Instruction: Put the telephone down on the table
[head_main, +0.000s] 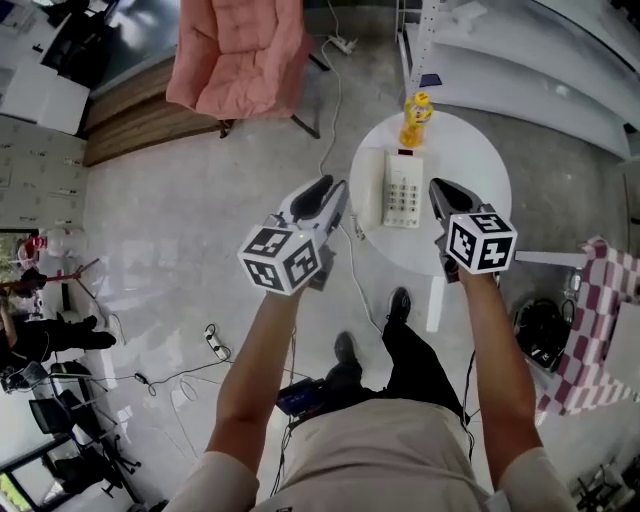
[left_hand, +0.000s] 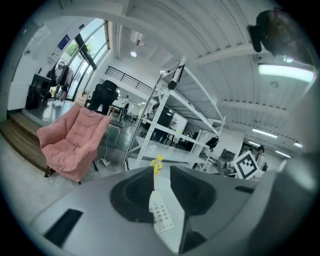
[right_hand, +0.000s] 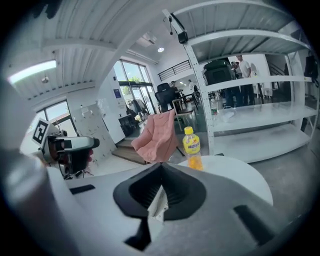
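Note:
The white telephone (head_main: 400, 190) lies flat on the round white table (head_main: 475, 165), handset on its left side, keypad up. Both grippers hang in the air above the table's near edge, touching nothing. My left gripper (head_main: 322, 192) is left of the telephone; its jaws stand a narrow gap apart, and the keypad (left_hand: 161, 215) shows through that gap in the left gripper view, with nothing between them. My right gripper (head_main: 447, 192) is at the telephone's right, jaws shut and empty; a sliver of the telephone (right_hand: 159, 202) shows below their tips.
A yellow drink bottle (head_main: 415, 118) stands on the table just behind the telephone. A pink armchair (head_main: 240, 55) sits back left, white shelving (head_main: 520, 60) back right, a checked cloth (head_main: 600, 320) at the right. Cables (head_main: 215, 345) trail over the floor.

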